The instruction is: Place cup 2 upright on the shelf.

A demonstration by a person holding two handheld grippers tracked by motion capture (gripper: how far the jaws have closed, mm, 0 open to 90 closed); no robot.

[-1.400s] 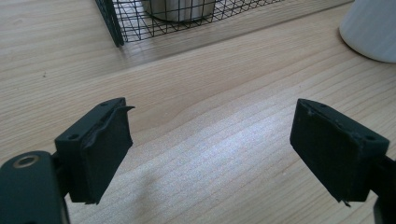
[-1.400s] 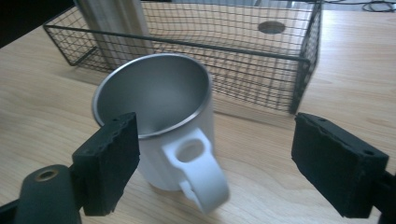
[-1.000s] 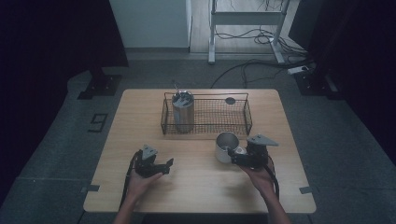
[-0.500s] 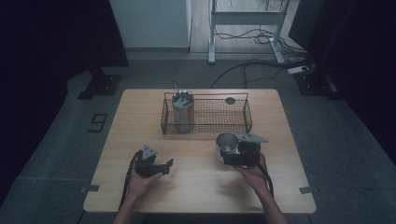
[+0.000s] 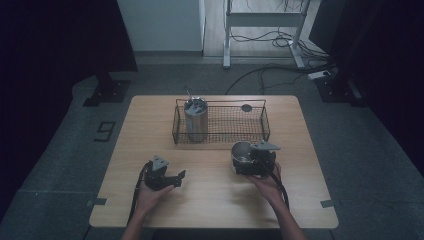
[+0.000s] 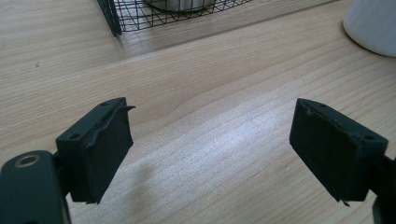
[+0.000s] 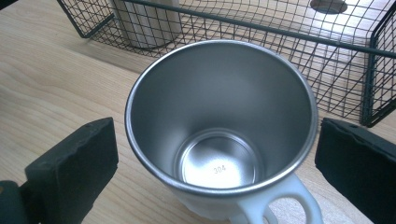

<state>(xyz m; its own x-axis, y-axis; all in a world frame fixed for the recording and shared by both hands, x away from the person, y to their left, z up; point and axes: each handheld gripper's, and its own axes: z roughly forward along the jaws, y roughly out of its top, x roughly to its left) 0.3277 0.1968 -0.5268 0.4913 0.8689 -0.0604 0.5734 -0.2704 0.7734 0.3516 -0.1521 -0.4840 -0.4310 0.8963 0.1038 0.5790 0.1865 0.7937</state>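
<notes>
Near edge of the wooden table (image 5: 215, 210): two forearms come in from below, each hand holding a gripper. Left gripper (image 5: 176, 177) low over bare wood at the left front, jaws apart with nothing between them, only tabletop grain below in the left gripper view. Right gripper (image 5: 239, 164) at the right middle of the table; its jaws have just been opening and now stand wide on either side of a mug (image 7: 219, 130), pads clear of its wall, so the mug is released. Mug stands upright on the wood, steel inside, white outside, handle (image 7: 280, 205) toward the gripper, just in front of the wire basket (image 5: 260, 131). Farther back, inside the basket: a metal tumbler (image 5: 196, 120) upright at its left end, a small dark round disc (image 5: 246, 107) near the far right.
</notes>
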